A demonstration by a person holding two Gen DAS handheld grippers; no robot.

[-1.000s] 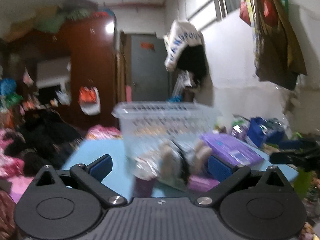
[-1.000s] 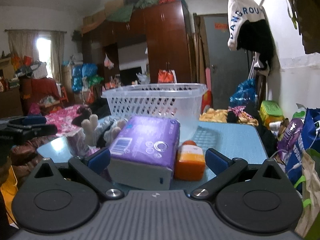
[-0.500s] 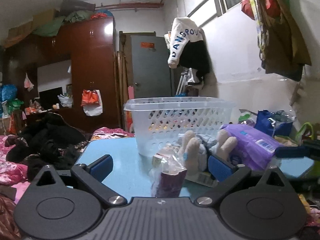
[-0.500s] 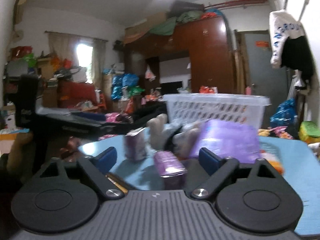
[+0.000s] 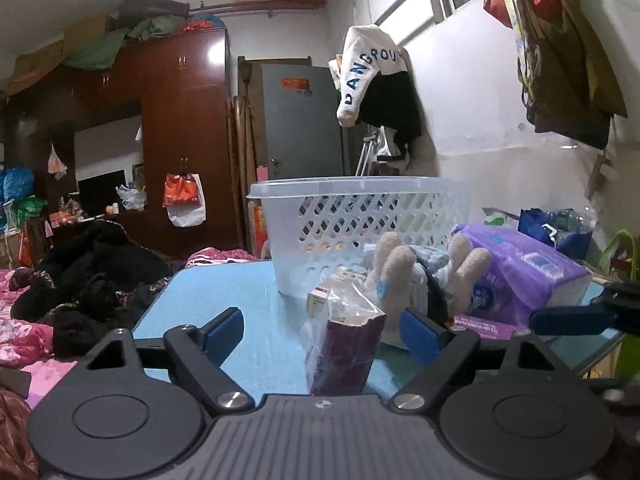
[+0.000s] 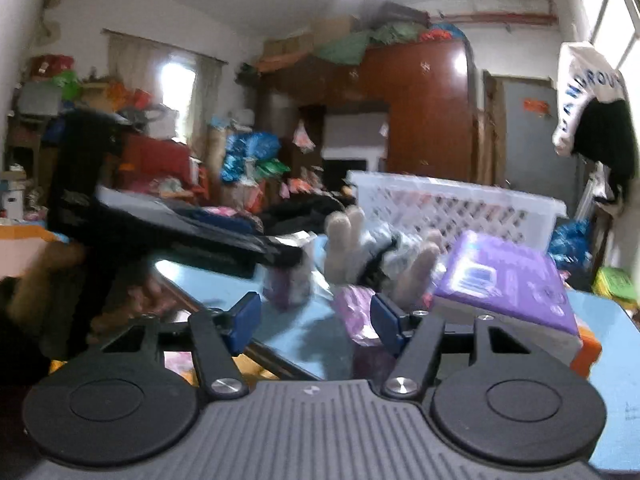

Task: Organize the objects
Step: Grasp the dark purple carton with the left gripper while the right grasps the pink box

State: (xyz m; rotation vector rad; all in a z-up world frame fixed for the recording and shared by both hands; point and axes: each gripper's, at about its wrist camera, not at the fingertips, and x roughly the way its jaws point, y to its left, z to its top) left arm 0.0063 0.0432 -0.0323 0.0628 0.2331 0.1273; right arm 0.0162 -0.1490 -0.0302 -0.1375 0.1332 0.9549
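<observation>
Gaping wide, both claws, left (image 5: 322,330) and right (image 6: 316,322); hanging garment (image 5: 370,76) lettered "DANGROU".

Right view blurred; plush toy (image 6: 352,240) indistinct.

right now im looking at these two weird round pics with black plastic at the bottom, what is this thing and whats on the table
Each picture comes from a fisheye camera mounted on a hand-held two-finger gripper; a person holds one in each hand. The black plastic is the gripper body, and the blue pads are its fingertips.

One view looks along the left gripper, the other along the right gripper. Both are open and hold nothing.

On the blue table stand a white basket, a plush toy, a purple pack and a small purple packet in clear wrap, which sits between the left gripper's fingers, untouched. The right view is blurred, and an orange item shows beside the purple pack.
</observation>
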